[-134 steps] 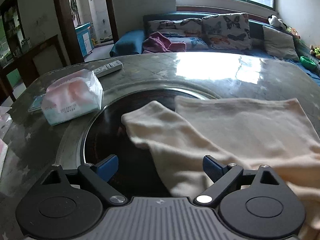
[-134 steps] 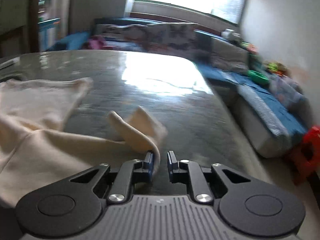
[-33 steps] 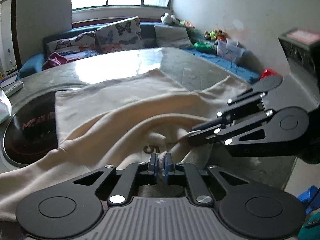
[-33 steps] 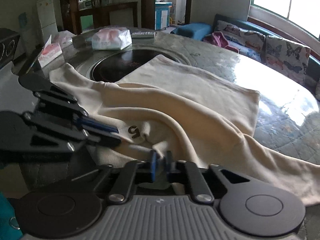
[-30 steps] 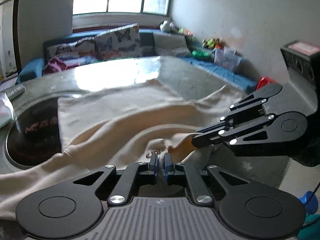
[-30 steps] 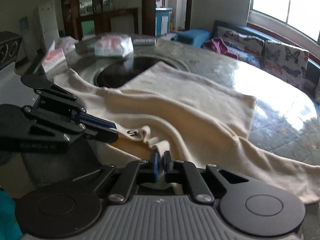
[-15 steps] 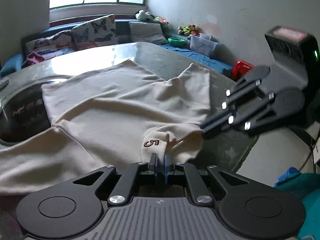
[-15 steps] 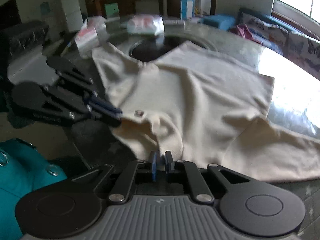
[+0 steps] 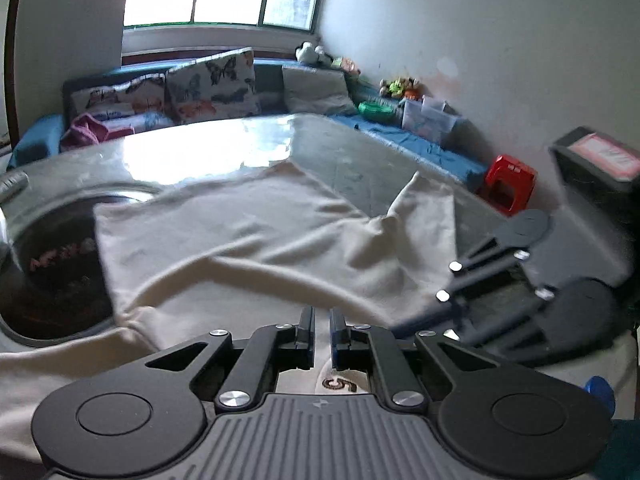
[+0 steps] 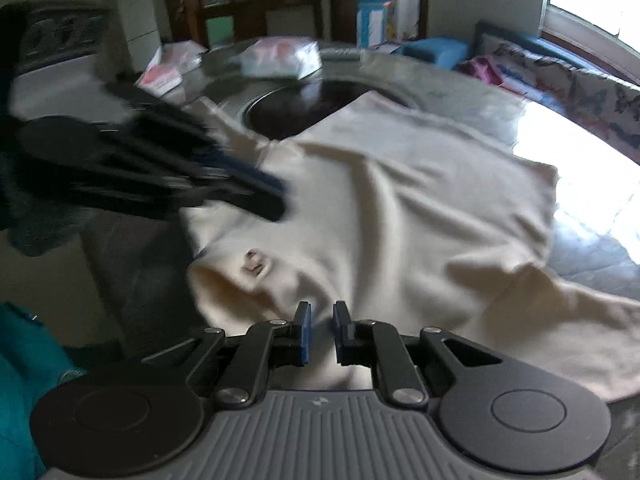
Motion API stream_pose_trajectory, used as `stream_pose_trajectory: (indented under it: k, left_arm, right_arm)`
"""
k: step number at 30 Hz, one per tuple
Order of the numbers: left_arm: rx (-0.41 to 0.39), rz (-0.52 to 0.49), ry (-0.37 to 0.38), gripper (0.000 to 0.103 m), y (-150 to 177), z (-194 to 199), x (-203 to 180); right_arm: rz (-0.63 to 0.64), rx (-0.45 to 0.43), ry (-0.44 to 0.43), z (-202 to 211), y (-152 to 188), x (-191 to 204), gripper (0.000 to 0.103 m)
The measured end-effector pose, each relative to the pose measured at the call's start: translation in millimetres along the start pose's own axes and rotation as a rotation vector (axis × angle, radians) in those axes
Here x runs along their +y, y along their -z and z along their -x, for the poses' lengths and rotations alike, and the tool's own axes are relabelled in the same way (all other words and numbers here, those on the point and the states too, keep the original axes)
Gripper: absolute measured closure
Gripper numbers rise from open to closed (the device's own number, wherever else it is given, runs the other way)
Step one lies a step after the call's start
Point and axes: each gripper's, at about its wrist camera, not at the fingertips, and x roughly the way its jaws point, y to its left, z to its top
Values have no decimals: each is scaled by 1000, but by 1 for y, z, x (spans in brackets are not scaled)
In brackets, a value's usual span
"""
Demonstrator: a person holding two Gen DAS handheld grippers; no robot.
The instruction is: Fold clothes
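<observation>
Now I'm at the laying-out step: the shirt (image 9: 256, 232) is spread face-up on the table (image 9: 360, 160), its collar end pulled to the near edge by me, its body running away toward the window, and no fold is made yet. My left tongs (image 9: 322, 332) are pressed almost together, and I judge they pinch a thin bit of cloth at the collar, just above the small brown "5" (image 9: 340, 384). My right tongs (image 10: 322, 332) have just been opening; the cloth's edge lies in the slim gap, but the pads look clear of it, so I take that side as let go. Next, I reckon, the left must let go too, then both tongs must go out to a sleeve (image 9: 428, 216) or a side seam and bring it in across the body. That calls for a low, flat pinch that takes one layer only. The cloth is cream, soft and thickish, like a knit; it lies in long shallow ridges rather than sharp creases, and one corner stands up in a peak. The tabletop is hard, glossy and stone-like, throwing back the window light. A dark round inset (image 9: 52, 272) with a metal rim sits under one shirt corner, so the cloth may dip or drag there.
</observation>
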Motion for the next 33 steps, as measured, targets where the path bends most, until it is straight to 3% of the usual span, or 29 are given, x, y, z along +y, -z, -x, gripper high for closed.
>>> stream_pose_trajectory:
  k: [4,9,15,20,26,29,33]
  left_arm:
    - [62,4,15,95,12,-23,-2]
    - [73,7,52,95,26,-11,-1]
    - [85,6,66,94,30,0,0]
    - [78,35,70,93,17,9,9]
    - [-5,131,-44,90,-14,-1,42]
    - [10,179,-159,90,-14,-12,62]
    - [40,256,-226,91,3,-4,85]
  right_arm:
    - [43,7,-34,2,13,22,87]
    - [6,-19,-72,20,8,8,87]
    - [-75,-86,86,19,-13,-35,81]
    - [-134,-60,173,-12,-15,-66,81]
    - [-159,-37,209,-20,-2,-75,76]
    - [-139,-28,223,-18,0,-73,75]
    - [-137,-10,213,-15,-4,-73,74]
